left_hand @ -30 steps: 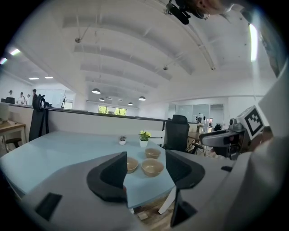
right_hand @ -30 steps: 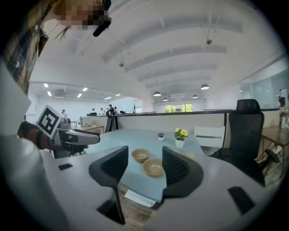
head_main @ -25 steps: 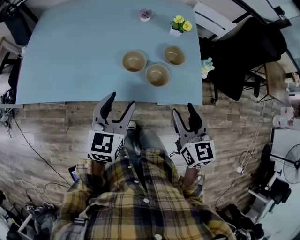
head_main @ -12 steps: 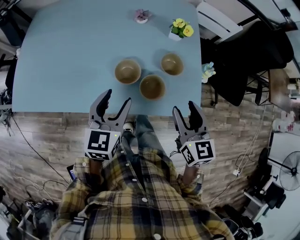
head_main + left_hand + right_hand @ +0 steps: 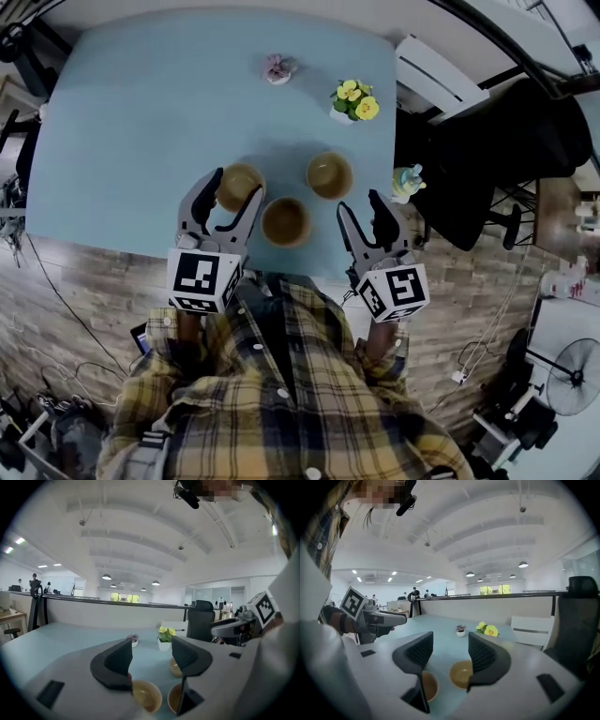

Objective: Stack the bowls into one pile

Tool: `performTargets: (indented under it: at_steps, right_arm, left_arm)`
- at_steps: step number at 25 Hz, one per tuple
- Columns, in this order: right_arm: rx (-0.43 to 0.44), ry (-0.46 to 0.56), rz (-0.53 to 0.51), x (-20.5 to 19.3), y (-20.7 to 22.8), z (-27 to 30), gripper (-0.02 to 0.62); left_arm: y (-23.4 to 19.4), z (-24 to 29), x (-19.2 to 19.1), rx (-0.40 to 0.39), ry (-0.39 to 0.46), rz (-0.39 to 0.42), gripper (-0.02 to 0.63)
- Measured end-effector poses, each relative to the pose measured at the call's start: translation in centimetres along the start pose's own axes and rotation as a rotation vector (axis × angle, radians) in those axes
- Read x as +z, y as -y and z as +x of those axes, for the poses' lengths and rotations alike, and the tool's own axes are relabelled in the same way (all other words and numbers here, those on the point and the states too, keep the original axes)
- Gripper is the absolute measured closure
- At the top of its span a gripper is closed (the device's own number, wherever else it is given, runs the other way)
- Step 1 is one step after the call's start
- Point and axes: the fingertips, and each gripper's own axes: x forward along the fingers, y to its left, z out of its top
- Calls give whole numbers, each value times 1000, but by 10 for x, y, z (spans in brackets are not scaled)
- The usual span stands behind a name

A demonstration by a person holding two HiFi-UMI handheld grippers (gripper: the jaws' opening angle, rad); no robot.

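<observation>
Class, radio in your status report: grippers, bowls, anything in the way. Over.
Left gripper open near left bowl. Right gripper open, empty. Middle bowl, right bowl separate, nothing stacked. Yellow flower pot behind, path clear.

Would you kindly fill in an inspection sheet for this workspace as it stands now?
Surface: light blue table, no spills seen.
Job's things: three tan bowls, all separate, none stacked: left bowl, middle bowl, right bowl.
Clutter: yellow flower pot and small purple plant at the far side; figurine at the table's right edge.
Grippers: left gripper open, empty, above the left bowl; right gripper open, empty, near the table's front edge.
Cables: loose cable on the wood floor; more at the left.
Surroundings: black office chair, fan.
</observation>
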Motion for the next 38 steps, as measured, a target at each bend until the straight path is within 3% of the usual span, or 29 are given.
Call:
performTargets:
  at_steps: [10,26,38]
  right_arm:
    - [69,-18,-19,4,25,32,377]
    - [20,-104,-10,-21,18,49,377]
    - [1,-234,0,-74,35,75,377]
  left_arm:
    - [-9,30,10,62,12,-5,347]
    - [-14,33,-3,-22,-39,-1,348]
    - [-17,39,-30,-37,-114,-19,353]
